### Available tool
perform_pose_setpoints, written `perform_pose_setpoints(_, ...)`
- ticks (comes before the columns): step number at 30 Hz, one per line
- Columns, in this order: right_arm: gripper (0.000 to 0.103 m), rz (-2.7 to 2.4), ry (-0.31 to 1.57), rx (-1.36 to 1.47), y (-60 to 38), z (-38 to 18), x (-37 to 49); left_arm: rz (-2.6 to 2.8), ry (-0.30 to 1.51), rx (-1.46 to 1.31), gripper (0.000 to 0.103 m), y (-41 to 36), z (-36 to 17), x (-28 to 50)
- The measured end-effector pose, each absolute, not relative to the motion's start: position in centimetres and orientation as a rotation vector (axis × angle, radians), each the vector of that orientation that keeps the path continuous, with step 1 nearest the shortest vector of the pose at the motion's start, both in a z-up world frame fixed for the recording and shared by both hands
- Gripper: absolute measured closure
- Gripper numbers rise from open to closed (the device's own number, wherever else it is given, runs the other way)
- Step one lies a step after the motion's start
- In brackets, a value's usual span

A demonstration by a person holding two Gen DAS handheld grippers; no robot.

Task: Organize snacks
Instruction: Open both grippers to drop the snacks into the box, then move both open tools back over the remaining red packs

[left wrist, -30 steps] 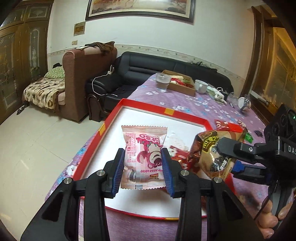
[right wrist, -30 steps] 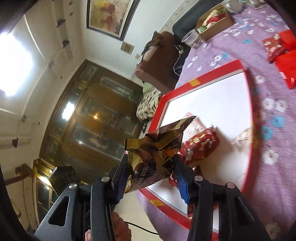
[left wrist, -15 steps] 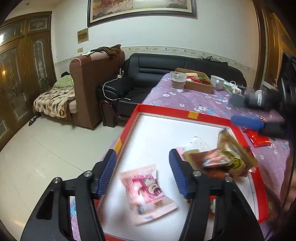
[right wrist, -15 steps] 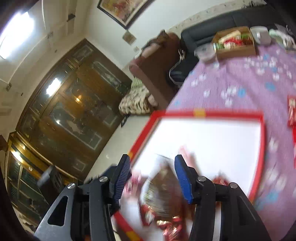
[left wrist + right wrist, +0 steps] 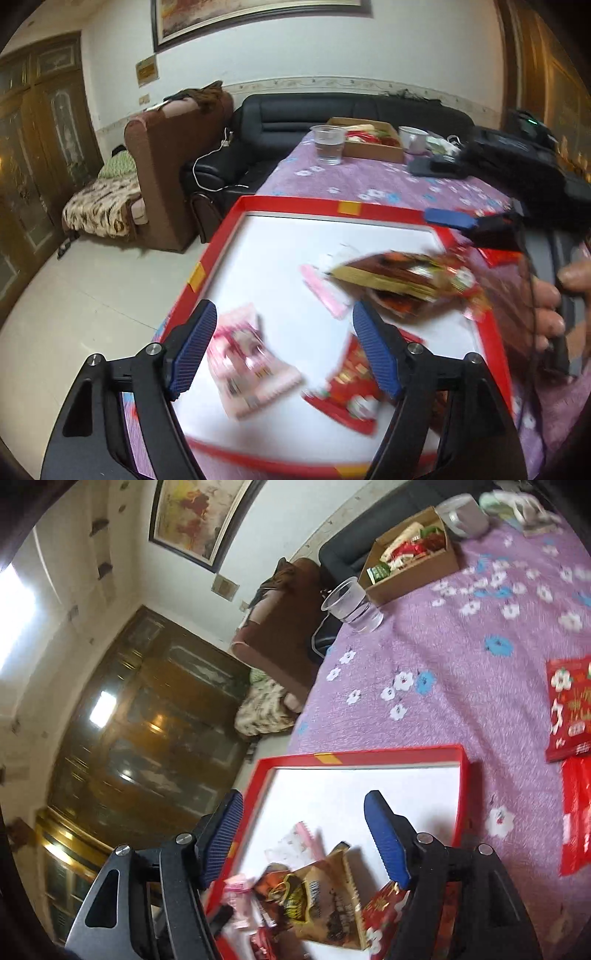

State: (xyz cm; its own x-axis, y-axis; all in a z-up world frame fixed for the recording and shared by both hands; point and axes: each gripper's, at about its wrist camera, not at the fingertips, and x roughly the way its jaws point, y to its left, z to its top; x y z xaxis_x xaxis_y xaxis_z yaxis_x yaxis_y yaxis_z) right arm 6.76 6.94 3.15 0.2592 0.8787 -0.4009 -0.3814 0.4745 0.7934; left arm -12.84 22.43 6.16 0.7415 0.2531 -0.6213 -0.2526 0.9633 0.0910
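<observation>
Both claws now empty, jaws opening: left claw (image 5: 280,347) dropped pink pack (image 5: 247,365), right claw (image 5: 303,838) dropped brown bag (image 5: 325,904) in red tray (image 5: 369,757). Purple counter (image 5: 461,672), sofa (image 5: 332,114) behind.

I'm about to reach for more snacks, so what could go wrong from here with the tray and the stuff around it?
1. The red tray sits at the table's edge above the floor; a nudge could tip it off.
2. The brown bag lies piled on other packets near one corner, so more drops there may spill over the rim.
3. A cup of water stands on the cloth; a wide sweep toward the red packets could knock it.
</observation>
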Motion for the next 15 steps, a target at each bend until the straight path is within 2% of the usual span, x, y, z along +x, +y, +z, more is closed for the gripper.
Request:
perform_pose_setpoints(5,0.033,0.909,0.94,0.611,6.7,2.8,7.1,0.262,0.725,0.063,0.026,19.7,7.0,-17.1)
perform_pose_setpoints(8,0.033,0.908,0.919,0.651,6.2,2.4,7.7,0.376,0.691,0.157,0.025,19.3,7.8,-21.1)
perform_pose_setpoints(10,0.033,0.912,0.886,0.679,5.3,2.7,7.4,0.457,0.672,0.167,0.02,19.5,8.4,-23.9)
perform_pose_setpoints(15,0.033,0.845,0.75,0.669,2.7,4.1,6.7,0.477,0.646,0.12,0.02,18.9,9.4,-29.1)
